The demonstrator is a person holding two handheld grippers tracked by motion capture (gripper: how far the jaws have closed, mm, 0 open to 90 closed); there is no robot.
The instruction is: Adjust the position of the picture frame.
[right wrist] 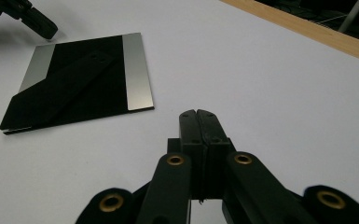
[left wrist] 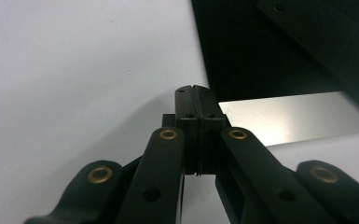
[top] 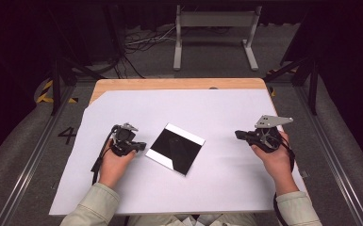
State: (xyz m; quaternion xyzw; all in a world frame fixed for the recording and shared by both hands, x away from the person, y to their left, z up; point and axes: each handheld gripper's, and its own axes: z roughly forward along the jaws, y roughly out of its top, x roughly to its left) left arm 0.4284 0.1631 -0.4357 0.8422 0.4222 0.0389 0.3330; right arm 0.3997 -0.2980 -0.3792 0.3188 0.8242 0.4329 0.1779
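A flat square plate (top: 175, 148), black with silver bands along two edges, lies in the middle of the white sheet. My left gripper (top: 141, 147) rests just left of the plate, its jaws shut with nothing between them; in the left gripper view its tips (left wrist: 195, 91) sit close to the plate's silver edge (left wrist: 298, 116). My right gripper (top: 238, 134) sits further right, apart from the plate, jaws shut and empty. The right gripper view shows its closed tips (right wrist: 197, 116), the plate (right wrist: 74, 86) ahead at the left, and the left gripper (right wrist: 39, 27) beyond it.
A white sheet (top: 226, 113) covers most of a wooden table (top: 169, 84). Behind the table a white metal stand (top: 214, 35) and cables lie on the floor. Black frame legs (top: 59, 80) stand at both far corners.
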